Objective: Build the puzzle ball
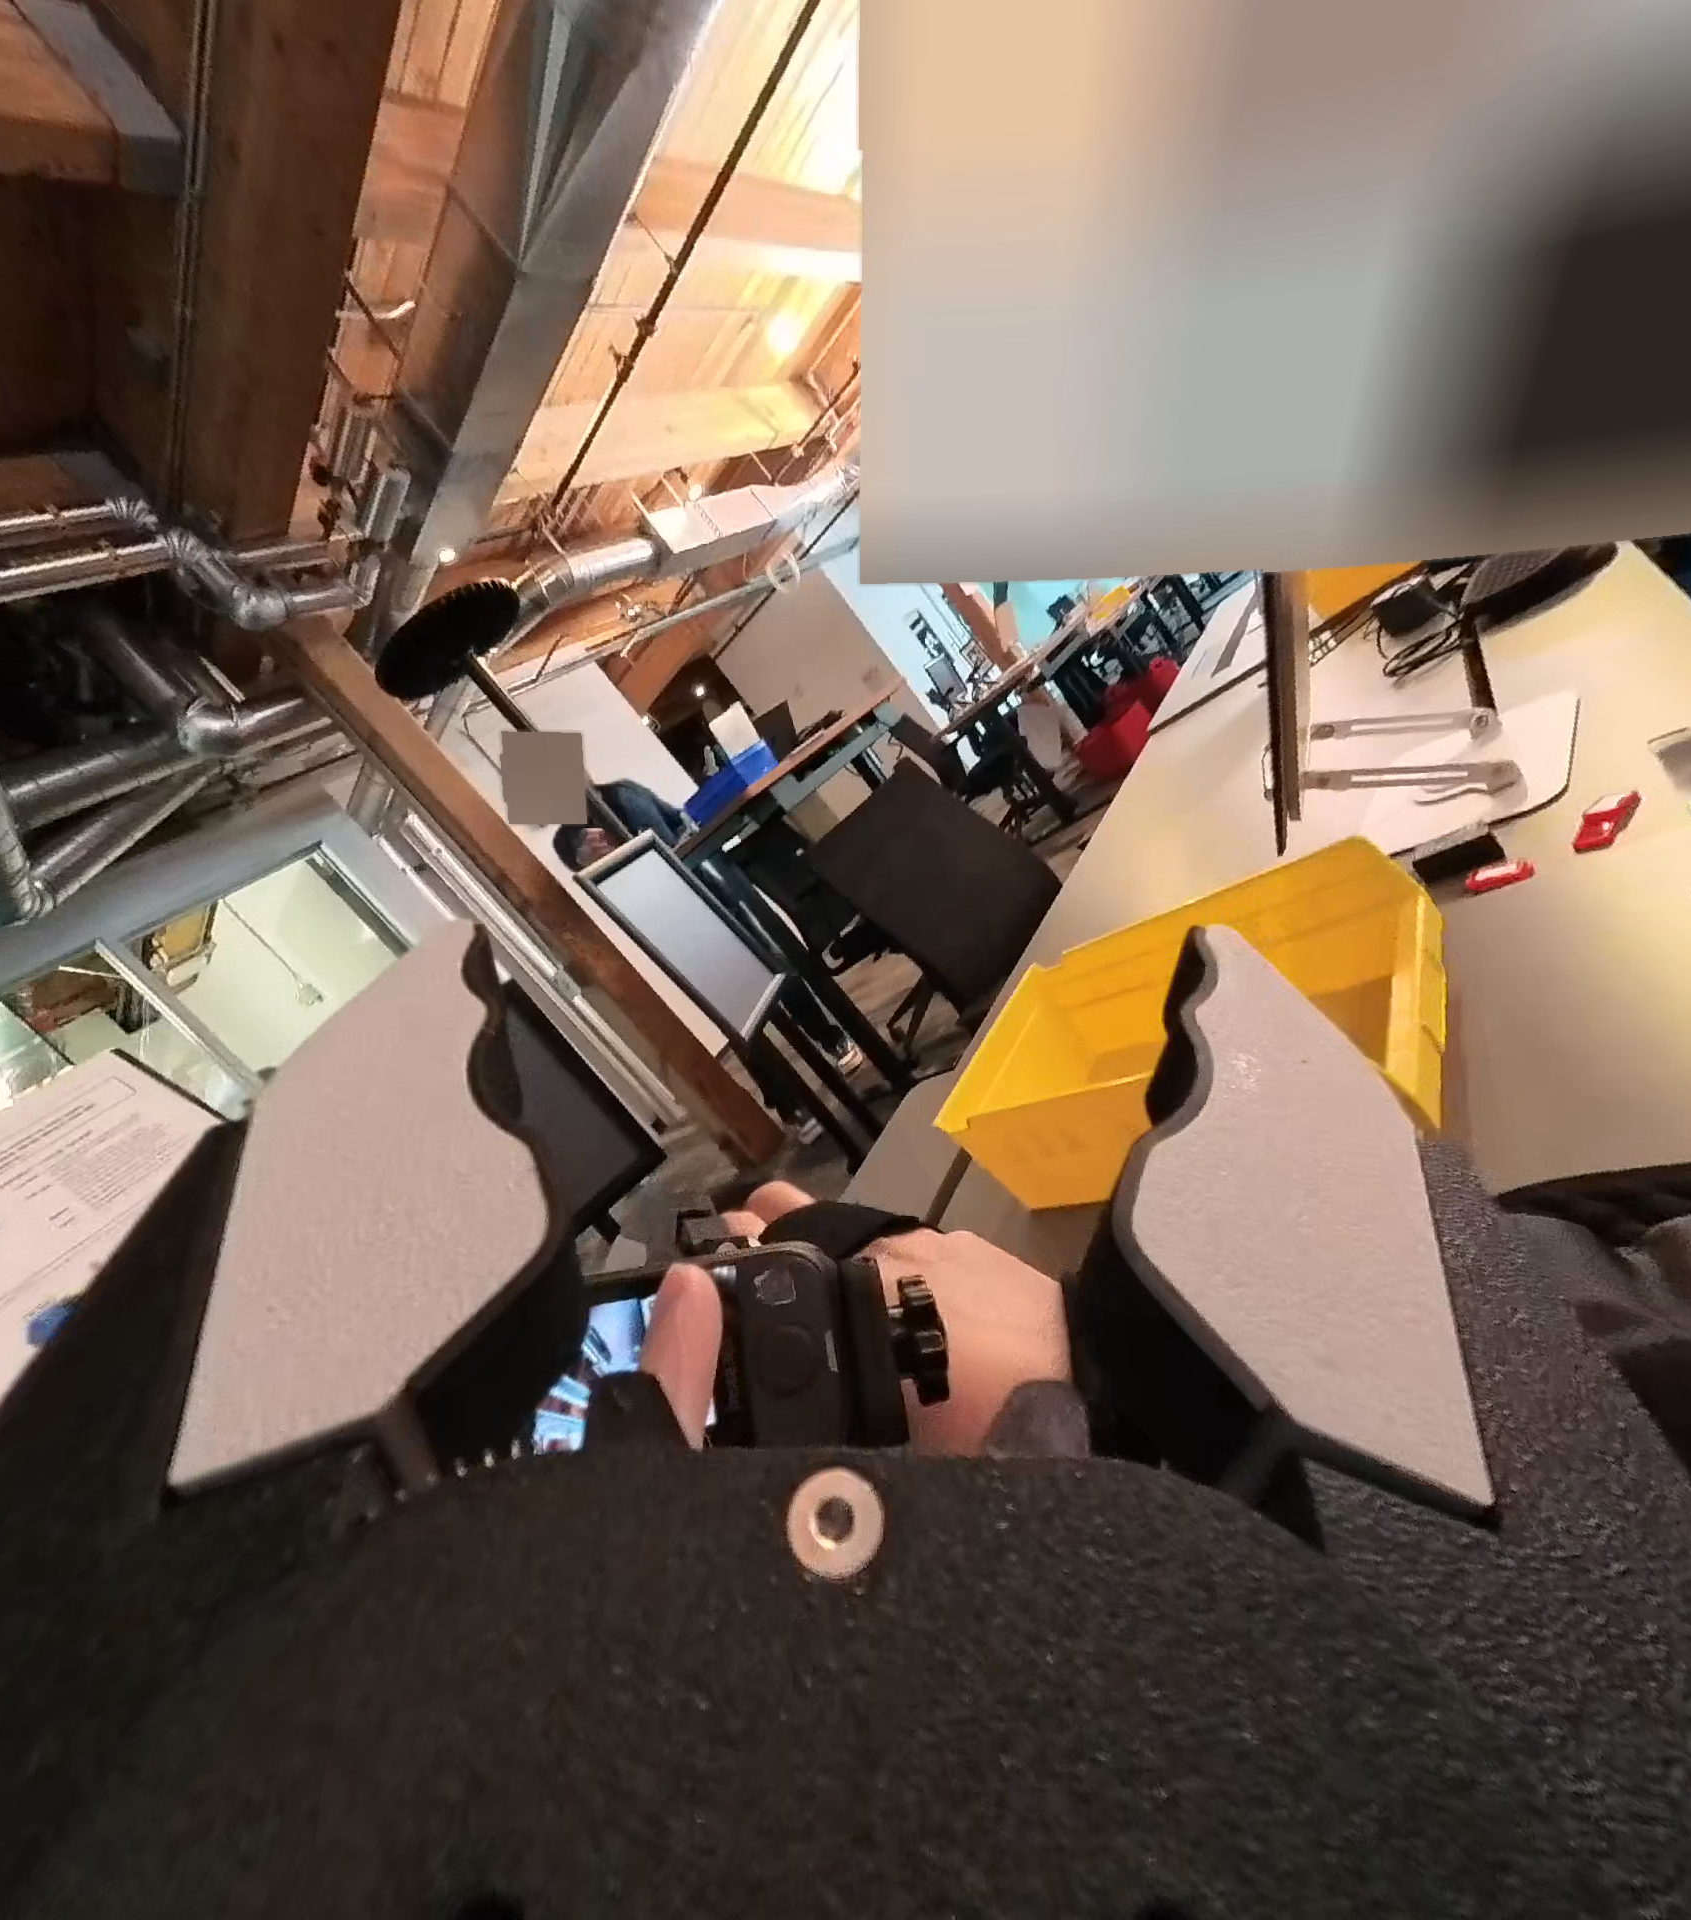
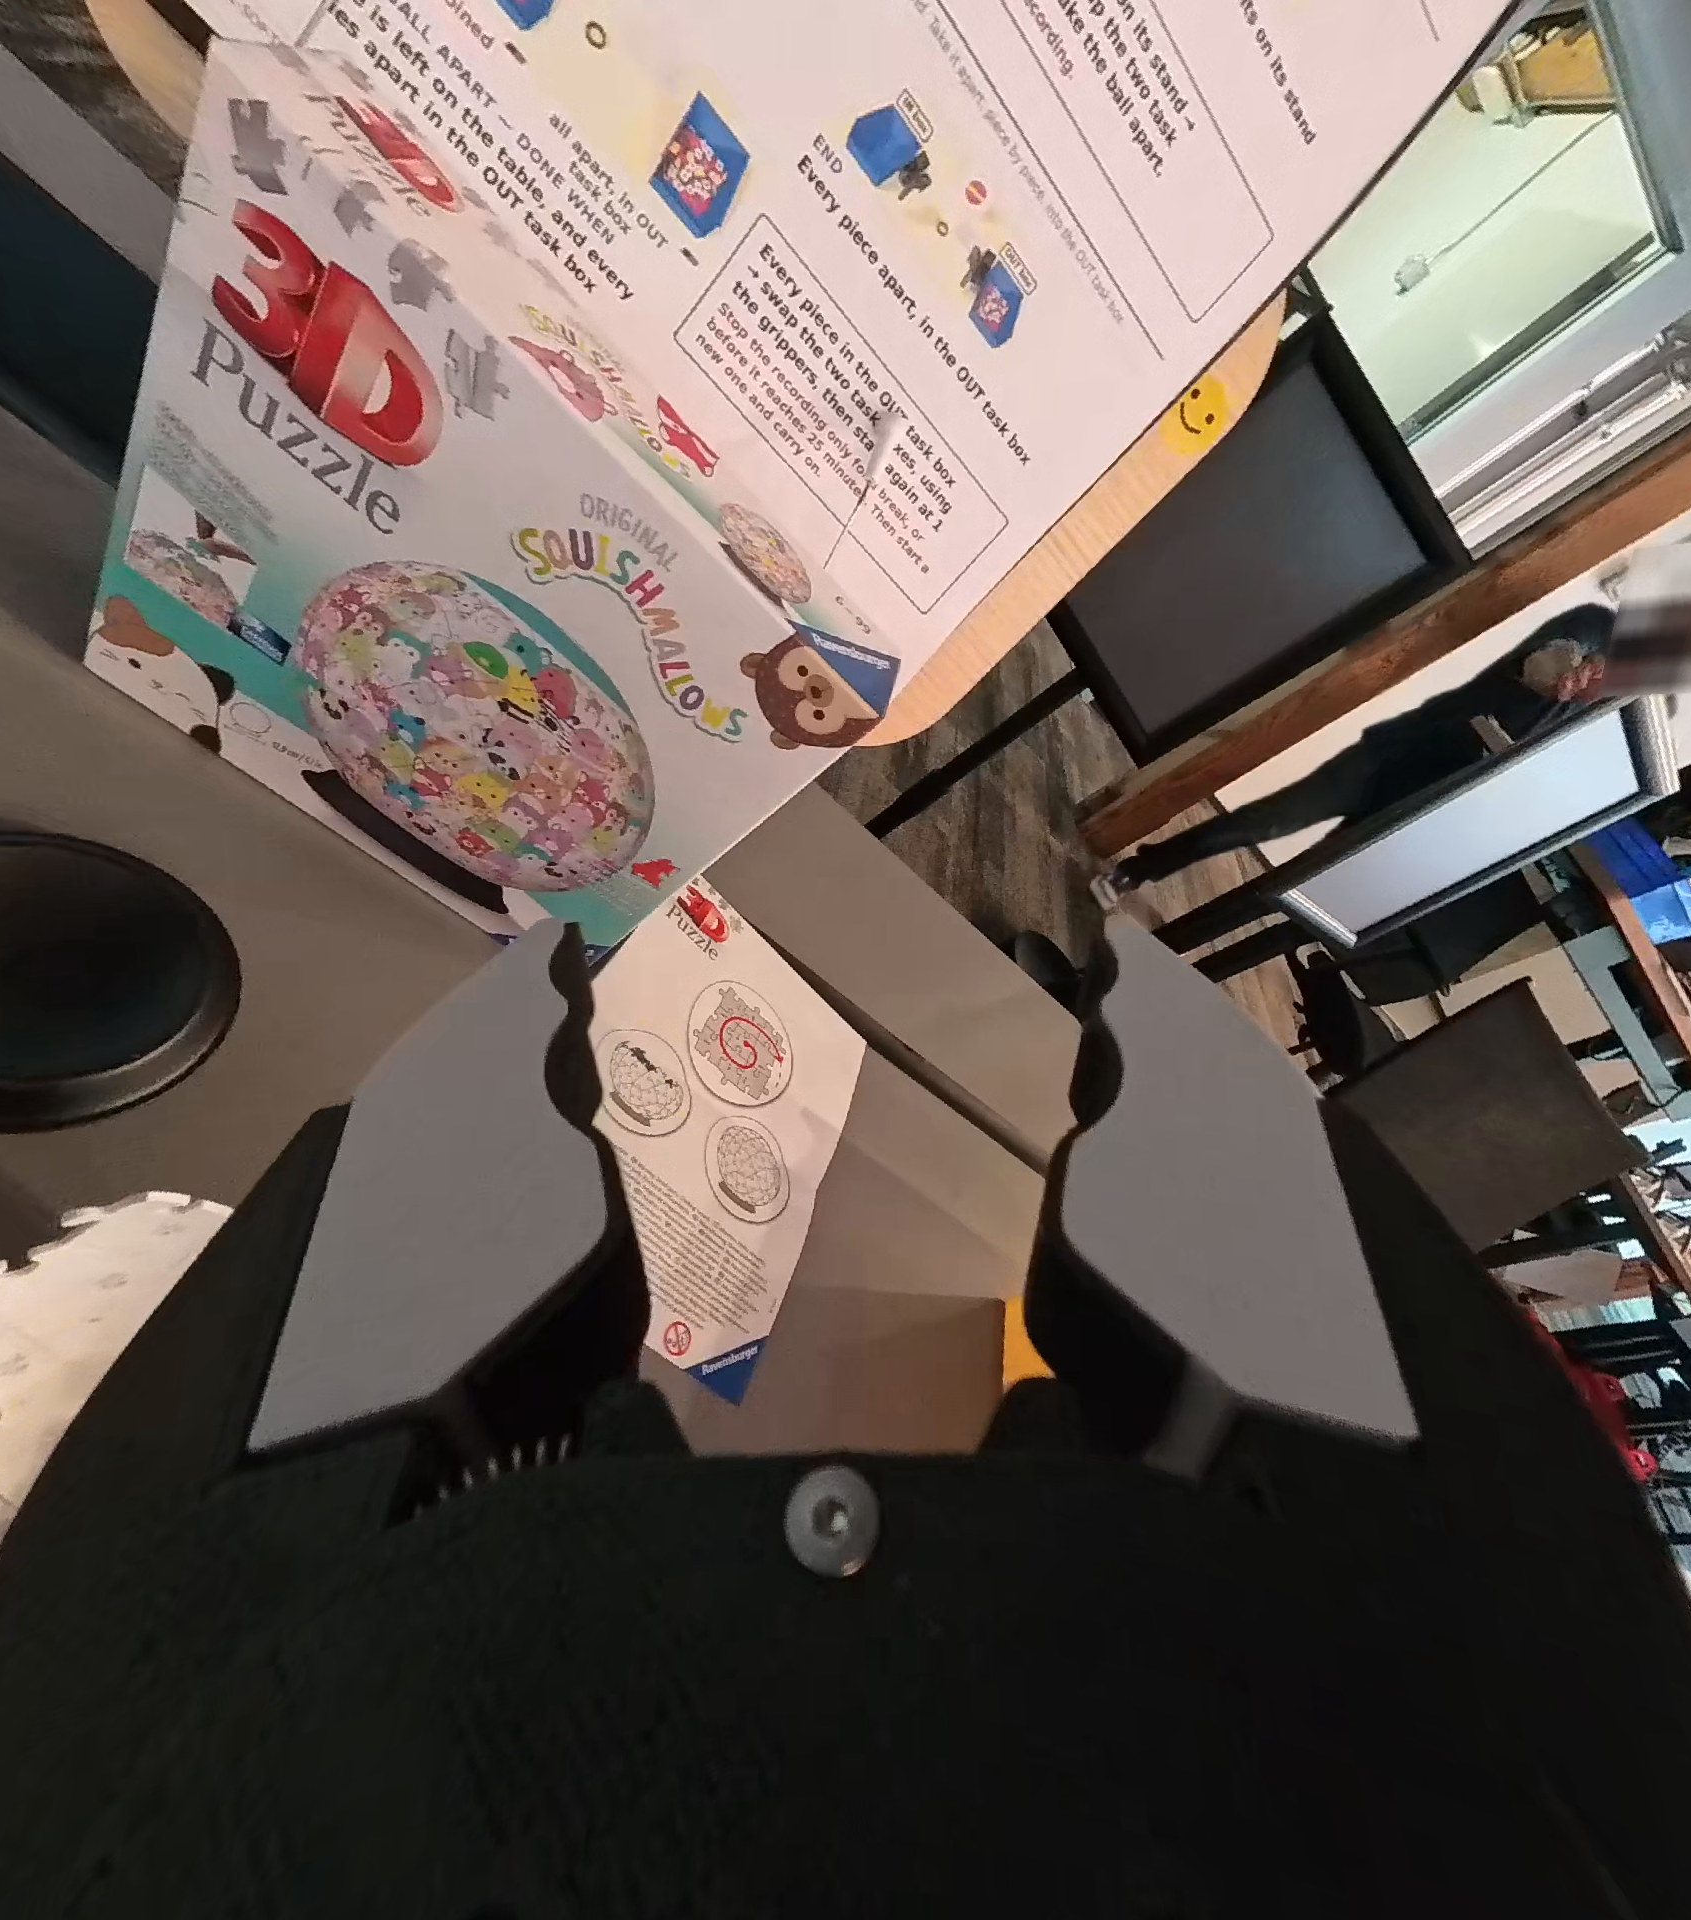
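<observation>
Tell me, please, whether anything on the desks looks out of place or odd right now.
Nothing looks spilled or damaged. The yellow bin sits upright, and the puzzle box and instruction leaflet lie flat. Both the left gripper and right gripper are open and hold nothing.

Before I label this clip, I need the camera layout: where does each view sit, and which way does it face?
Left wrist view: behind the open left tongs, tilted up across the room; a yellow bin and the person's hand show.
Right wrist view: behind the open right tongs, facing the puzzle box and leaflet.
Shared: a grey table; no common object that I can tell.
</observation>
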Demonstrator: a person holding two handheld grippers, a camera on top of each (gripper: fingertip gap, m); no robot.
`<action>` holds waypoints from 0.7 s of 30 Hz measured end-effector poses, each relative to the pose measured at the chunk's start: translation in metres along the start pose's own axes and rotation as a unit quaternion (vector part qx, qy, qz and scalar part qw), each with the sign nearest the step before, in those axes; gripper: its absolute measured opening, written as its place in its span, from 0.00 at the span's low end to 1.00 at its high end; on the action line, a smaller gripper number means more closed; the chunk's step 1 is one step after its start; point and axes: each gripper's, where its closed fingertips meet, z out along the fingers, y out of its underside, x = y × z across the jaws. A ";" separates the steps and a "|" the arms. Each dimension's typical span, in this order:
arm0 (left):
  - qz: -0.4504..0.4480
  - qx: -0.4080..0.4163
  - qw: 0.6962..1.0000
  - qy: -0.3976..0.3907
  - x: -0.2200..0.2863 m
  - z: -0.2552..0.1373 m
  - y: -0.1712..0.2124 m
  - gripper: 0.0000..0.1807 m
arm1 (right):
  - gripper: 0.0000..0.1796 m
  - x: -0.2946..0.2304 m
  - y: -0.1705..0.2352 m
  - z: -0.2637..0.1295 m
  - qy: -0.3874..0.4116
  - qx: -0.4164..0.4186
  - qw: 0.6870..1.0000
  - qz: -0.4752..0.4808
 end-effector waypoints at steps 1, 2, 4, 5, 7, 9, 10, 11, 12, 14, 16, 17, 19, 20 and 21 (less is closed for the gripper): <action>0.003 -0.003 1.000 -0.002 0.000 0.001 0.002 0.66 | 0.51 -0.001 0.000 0.000 -0.002 -0.001 1.000 0.000; 0.007 -0.004 1.000 -0.004 0.000 0.001 0.003 0.66 | 0.51 -0.001 0.001 0.000 -0.003 -0.002 1.000 0.000; 0.010 -0.011 1.000 -0.005 0.000 0.003 0.007 0.66 | 0.51 -0.001 0.000 0.000 -0.004 0.000 1.000 -0.001; 0.011 -0.016 1.000 -0.007 -0.001 0.004 0.010 0.66 | 0.51 -0.002 -0.001 -0.001 -0.005 0.002 1.000 -0.002; 0.010 -0.022 1.000 -0.009 -0.002 0.006 0.016 0.66 | 0.51 -0.003 -0.003 -0.002 -0.006 0.005 1.000 -0.005; 0.010 -0.022 1.000 -0.010 -0.003 0.007 0.018 0.66 | 0.51 -0.005 -0.004 -0.002 -0.009 0.006 1.000 -0.009; 0.011 -0.019 1.000 -0.012 -0.003 0.007 0.018 0.66 | 0.51 -0.007 -0.003 -0.001 -0.013 0.005 1.000 -0.011; 0.014 -0.017 1.000 -0.013 -0.003 0.006 0.017 0.66 | 0.51 -0.008 -0.003 -0.001 -0.016 0.004 1.000 -0.013; 0.016 -0.016 1.000 -0.014 -0.004 0.006 0.016 0.65 | 0.51 -0.010 -0.003 -0.001 -0.018 0.003 1.000 -0.015; 0.018 -0.015 1.000 -0.015 -0.004 0.006 0.016 0.66 | 0.51 -0.012 -0.004 0.000 -0.020 0.004 1.000 -0.018; 0.023 -0.009 0.999 -0.022 -0.006 0.004 0.012 0.65 | 0.51 -0.014 -0.004 0.000 -0.023 0.005 1.000 -0.020; 0.025 -0.004 0.999 -0.025 -0.008 0.003 0.010 0.65 | 0.51 -0.015 -0.004 0.000 -0.023 0.004 1.000 -0.021; 0.028 0.000 0.999 -0.030 -0.011 0.000 0.006 0.64 | 0.51 -0.015 -0.004 0.000 -0.023 0.004 0.999 -0.021; 0.029 0.001 0.999 -0.032 -0.012 -0.001 0.005 0.64 | 0.51 -0.015 -0.004 0.000 -0.023 0.004 1.000 -0.021; 0.032 0.001 0.999 -0.036 -0.014 -0.002 0.004 0.64 | 0.51 -0.015 -0.004 0.000 -0.024 0.005 0.999 -0.020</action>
